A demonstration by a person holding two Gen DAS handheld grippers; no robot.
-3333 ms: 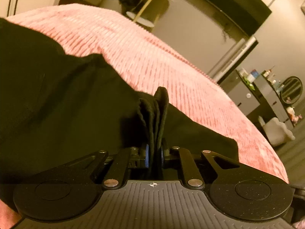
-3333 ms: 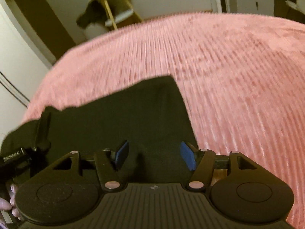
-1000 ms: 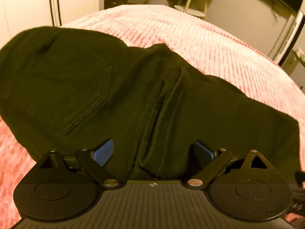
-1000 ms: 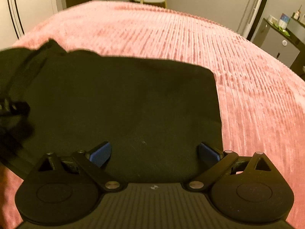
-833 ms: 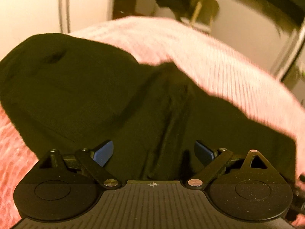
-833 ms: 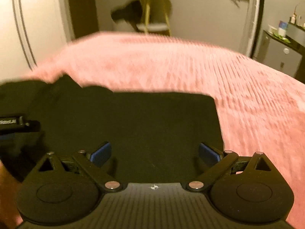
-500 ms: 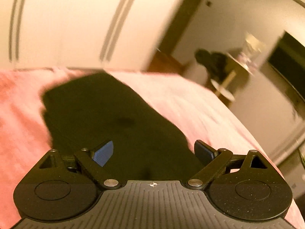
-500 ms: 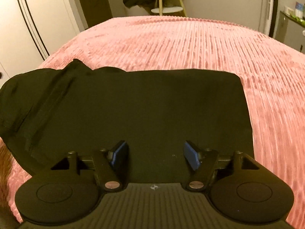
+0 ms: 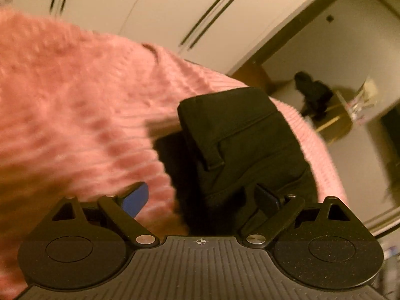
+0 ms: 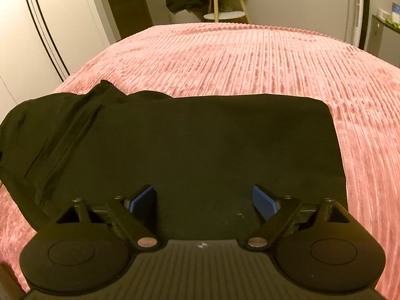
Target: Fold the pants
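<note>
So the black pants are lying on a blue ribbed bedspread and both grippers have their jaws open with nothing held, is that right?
Not quite: the bedspread is pink, not blue, as the right wrist view shows clearly. The rest holds: the black pants lie on it, and the left gripper and right gripper both have their jaws open with nothing held.

The pants (image 10: 190, 145) are plain black with tonal seam stitching. The bedspread (image 10: 250, 57) beneath is pink, ribbed in fine stripes. Each black tool (image 10: 203, 200) has blue pads (image 10: 262, 200). The wardrobe doors (image 9: 155, 10) are cream with dark lines.
</note>
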